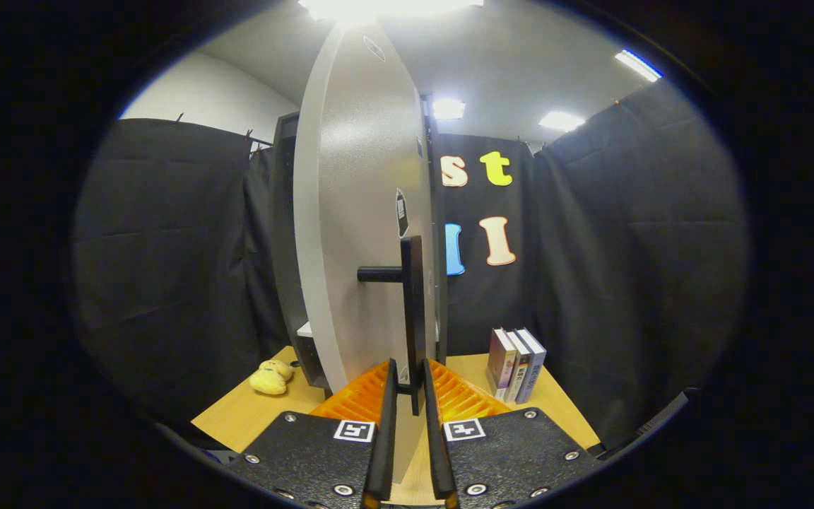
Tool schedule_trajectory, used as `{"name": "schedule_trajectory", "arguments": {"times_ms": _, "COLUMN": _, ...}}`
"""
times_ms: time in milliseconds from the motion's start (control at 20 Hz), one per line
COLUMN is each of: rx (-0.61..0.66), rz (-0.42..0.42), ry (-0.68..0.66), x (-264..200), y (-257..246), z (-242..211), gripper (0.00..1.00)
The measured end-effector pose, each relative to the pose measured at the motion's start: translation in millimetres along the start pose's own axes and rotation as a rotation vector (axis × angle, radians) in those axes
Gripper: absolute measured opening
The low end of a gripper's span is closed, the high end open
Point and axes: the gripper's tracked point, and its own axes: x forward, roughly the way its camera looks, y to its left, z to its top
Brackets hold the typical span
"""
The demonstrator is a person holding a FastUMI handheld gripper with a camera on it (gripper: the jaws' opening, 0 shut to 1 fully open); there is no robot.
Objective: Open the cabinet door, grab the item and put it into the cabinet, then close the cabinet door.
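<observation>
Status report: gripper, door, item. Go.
Gripper shut on door handle. Cabinet door swung partly open. Yellow plush toy waiting on table, left of cabinet. Books stand right, clear of door.

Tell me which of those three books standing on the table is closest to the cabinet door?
The purplish book, leftmost of the three, stands nearest the cabinet door. The other two sit farther right, away from the jaws gripping the door's black handle.
</observation>
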Motion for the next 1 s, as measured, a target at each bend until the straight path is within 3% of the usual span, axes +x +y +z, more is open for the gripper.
{"name": "schedule_trajectory", "arguments": {"times_ms": 300, "rx": -0.009, "rz": -0.233, "ry": -0.093, "x": -2, "y": -44, "z": 16, "gripper": 0.16}}
{"name": "schedule_trajectory", "arguments": {"times_ms": 450, "rx": 0.03, "rz": -0.235, "ry": -0.149, "x": 4, "y": -39, "z": 25, "gripper": 0.25}}
{"name": "schedule_trajectory", "arguments": {"times_ms": 550, "rx": 0.048, "rz": -0.22, "ry": -0.172, "x": 2, "y": -31, "z": 28, "gripper": 0.37}}
{"name": "schedule_trajectory", "arguments": {"times_ms": 700, "rx": 0.072, "rz": -0.182, "ry": -0.228, "x": 3, "y": -18, "z": 37, "gripper": 0.85}}
{"name": "schedule_trajectory", "arguments": {"times_ms": 800, "rx": 0.055, "rz": -0.165, "ry": -0.249, "x": 4, "y": -11, "z": 39, "gripper": 0.93}}
{"name": "schedule_trajectory", "arguments": {"times_ms": 1000, "rx": 0.069, "rz": -0.075, "ry": -0.237, "x": 6, "y": 19, "z": 32, "gripper": 0.94}}
